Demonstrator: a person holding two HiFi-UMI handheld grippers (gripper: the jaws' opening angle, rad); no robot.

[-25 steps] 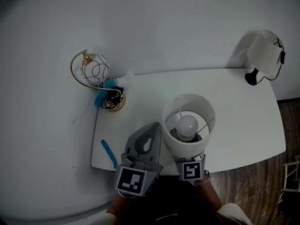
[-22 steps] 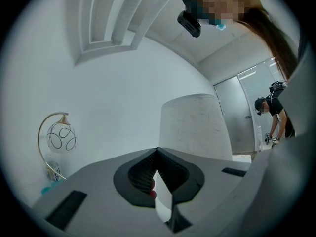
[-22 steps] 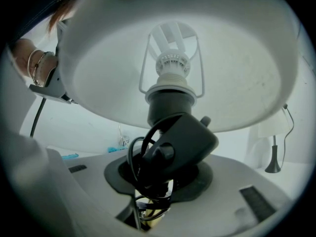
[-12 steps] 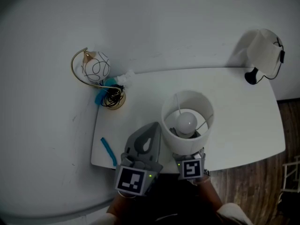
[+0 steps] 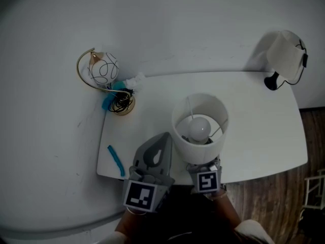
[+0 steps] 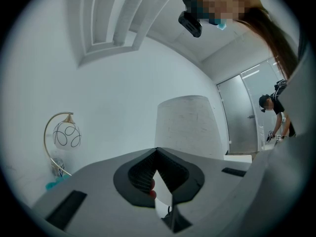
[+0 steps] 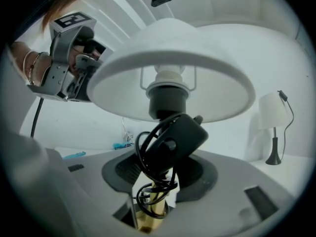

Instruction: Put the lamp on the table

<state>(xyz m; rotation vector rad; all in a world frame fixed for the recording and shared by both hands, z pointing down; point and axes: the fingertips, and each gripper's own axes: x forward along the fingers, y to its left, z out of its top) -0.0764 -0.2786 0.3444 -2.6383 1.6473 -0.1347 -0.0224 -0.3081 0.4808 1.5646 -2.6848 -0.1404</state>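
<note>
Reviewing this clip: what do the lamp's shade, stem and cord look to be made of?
Shade: white fabric or textured paper, matte; faint weave-like flecks show.
Stem: metal, probably brass-finished; yellow and glossy.
Cord: black plastic- or rubber-sheathed, slightly shiny, coiled round the stem.

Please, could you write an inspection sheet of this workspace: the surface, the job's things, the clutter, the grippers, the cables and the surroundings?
Surface: white table, against a white wall.
Job's things: lamp with a white shade, near the table's front edge; its base is hidden, so I cannot tell whether it already stands.
Clutter: gold arc lamp at the left rear corner; white-shaded lamp at the right rear corner; blue strip by the left edge.
Grippers: left gripper shut, nothing between its jaws; right gripper opening, the brass stem between its jaws.
Cables: black cord coiled round the stem, with a black switch.
Surroundings: wooden floor at right; a person far off.
</note>
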